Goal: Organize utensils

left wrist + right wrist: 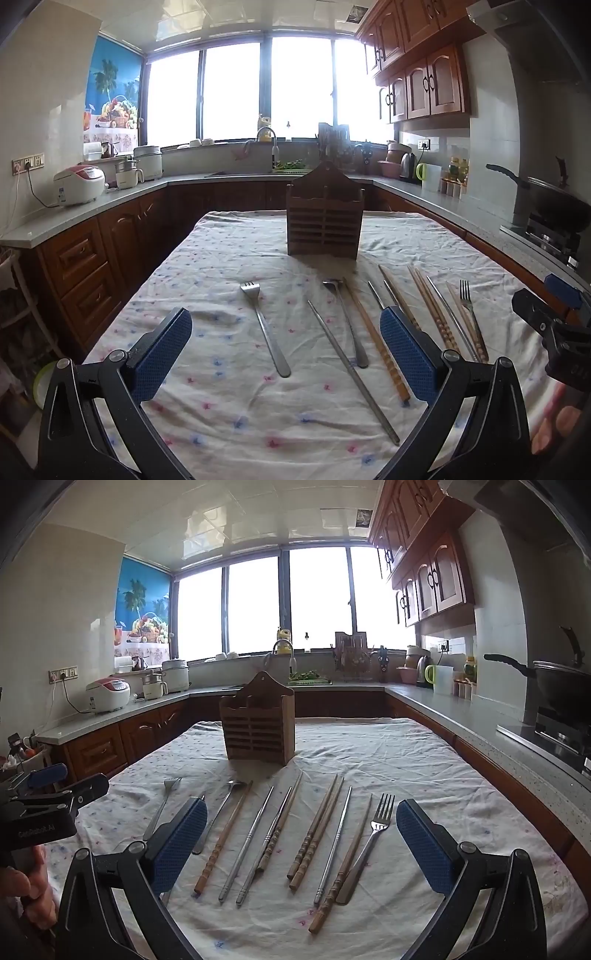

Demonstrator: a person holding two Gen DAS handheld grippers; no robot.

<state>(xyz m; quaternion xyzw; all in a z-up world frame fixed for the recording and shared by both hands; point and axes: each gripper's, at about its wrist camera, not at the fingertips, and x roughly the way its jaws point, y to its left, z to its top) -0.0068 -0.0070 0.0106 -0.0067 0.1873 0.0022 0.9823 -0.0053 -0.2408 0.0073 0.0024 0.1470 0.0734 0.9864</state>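
Note:
A brown wooden utensil holder point(324, 218) point(258, 723) stands upright at the far middle of the cloth-covered table point(207, 413). In front of it lie a fork point(265, 326), a spoon point(345, 325), several wooden chopsticks point(316, 834) and metal chopsticks point(246, 845), and a second fork point(369, 843). My left gripper point(286, 354) is open and empty above the left fork and spoon. My right gripper point(301, 845) is open and empty above the row of chopsticks. Each gripper shows at the edge of the other's view.
Kitchen counters point(92, 206) run around the table on three sides, with a rice cooker point(79, 184), a sink tap point(271, 142), a kettle point(408, 166) and a wok on the stove point(554, 686). Wall cabinets point(421, 88) hang at the right.

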